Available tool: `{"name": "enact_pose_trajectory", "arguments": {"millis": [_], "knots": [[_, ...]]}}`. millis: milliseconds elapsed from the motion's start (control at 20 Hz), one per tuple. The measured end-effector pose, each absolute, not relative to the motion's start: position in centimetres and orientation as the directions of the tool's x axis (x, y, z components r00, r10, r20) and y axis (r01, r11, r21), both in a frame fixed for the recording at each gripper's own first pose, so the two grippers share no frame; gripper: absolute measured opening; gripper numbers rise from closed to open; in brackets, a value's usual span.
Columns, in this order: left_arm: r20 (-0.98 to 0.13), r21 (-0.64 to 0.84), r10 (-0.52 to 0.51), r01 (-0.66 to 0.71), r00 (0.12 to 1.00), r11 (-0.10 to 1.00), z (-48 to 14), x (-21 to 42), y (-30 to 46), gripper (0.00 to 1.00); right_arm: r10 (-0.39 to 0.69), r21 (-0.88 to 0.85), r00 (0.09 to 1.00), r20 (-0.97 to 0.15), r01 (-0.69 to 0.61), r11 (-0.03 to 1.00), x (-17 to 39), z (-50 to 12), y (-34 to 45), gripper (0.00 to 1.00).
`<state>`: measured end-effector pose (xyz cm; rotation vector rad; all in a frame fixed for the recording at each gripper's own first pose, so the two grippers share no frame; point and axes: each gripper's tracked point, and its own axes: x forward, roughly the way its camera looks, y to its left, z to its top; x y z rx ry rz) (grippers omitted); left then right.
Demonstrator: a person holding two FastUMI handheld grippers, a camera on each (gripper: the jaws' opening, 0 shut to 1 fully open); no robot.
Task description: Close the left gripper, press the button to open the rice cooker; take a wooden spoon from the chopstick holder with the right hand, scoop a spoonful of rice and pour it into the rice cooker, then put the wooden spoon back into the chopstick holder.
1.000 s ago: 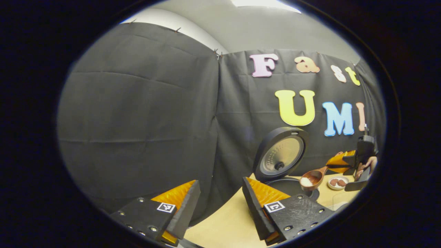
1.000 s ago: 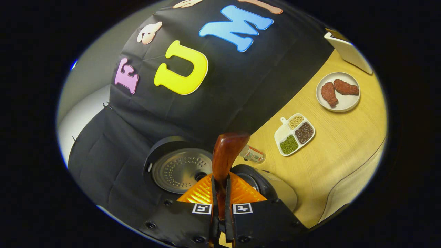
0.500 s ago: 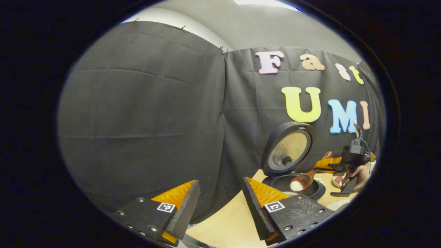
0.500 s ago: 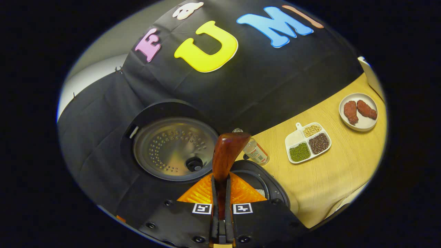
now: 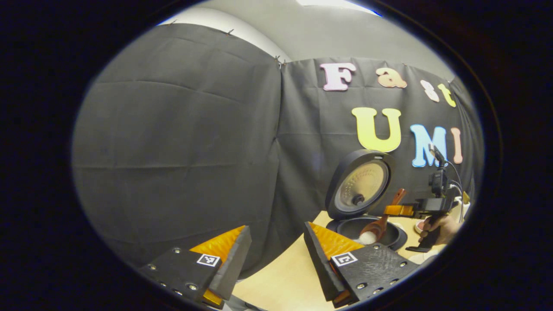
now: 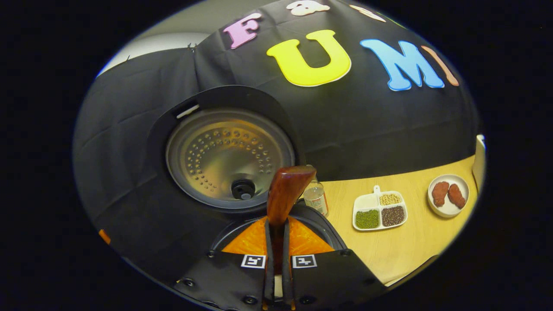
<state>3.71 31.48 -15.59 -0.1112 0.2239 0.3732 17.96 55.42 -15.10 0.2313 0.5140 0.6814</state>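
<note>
one rice cooker (image 6: 224, 160), one wooden spoon (image 6: 283, 198)

- A small bottle (image 6: 316, 197) is seen upright on the bench (image 6: 414, 246).
- A divided tray (image 6: 379, 211) of beans is laid beside a plate (image 6: 449, 195) carrying two brown pieces.

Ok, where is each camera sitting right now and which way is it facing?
Left gripper view: rides the left gripper, held low over the table's edge, facing the booth wall; its own jaws stand apart; farther right it sees the right gripper and the hand holding it.
Right gripper view: rides the right gripper above the pot, looking along the wooden spoon clamped in its jaws.
Shared: the rice cooker with its lid up, and the spoon.
</note>
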Motion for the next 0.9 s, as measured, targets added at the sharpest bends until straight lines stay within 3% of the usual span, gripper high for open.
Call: {"name": "enact_pose_trajectory", "arguments": {"millis": [300,350,450,700,850,900], "knots": [[-0.240,-0.094,0.349,-0.379,0.906,0.921,-16.1,3.6,31.4,0.77,0.671,0.097,0.663,-0.333,-0.683,0.724,16.8,-14.0,56.0,0.05],[-0.241,-0.098,0.347,-0.379,0.906,0.920,-16.2,3.7,31.3,0.77,0.676,0.042,0.664,-0.321,-0.703,0.710,16.4,-13.8,56.3,0.12],[-0.236,-0.098,0.344,-0.375,0.909,0.922,-16.1,3.9,31.1,0.77,0.689,-0.061,0.662,-0.294,-0.733,0.678,15.6,-13.1,56.8,0.08],[-0.222,-0.094,0.344,-0.372,0.912,0.924,-15.5,4.0,31.0,0.77,0.717,-0.306,0.664,-0.212,-0.742,0.597,13.8,-10.5,57.3,0.08],[-0.210,-0.082,0.346,-0.369,0.915,0.926,-15.1,3.8,30.8,0.77,0.720,-0.351,0.667,-0.192,-0.732,0.584,13.5,-10.1,57.3,0.05],[-0.210,-0.082,0.344,-0.367,0.915,0.927,-15.2,3.6,30.8,0.77,0.719,-0.348,0.668,-0.191,-0.731,0.587,13.6,-10.1,57.2,0.08]]}}
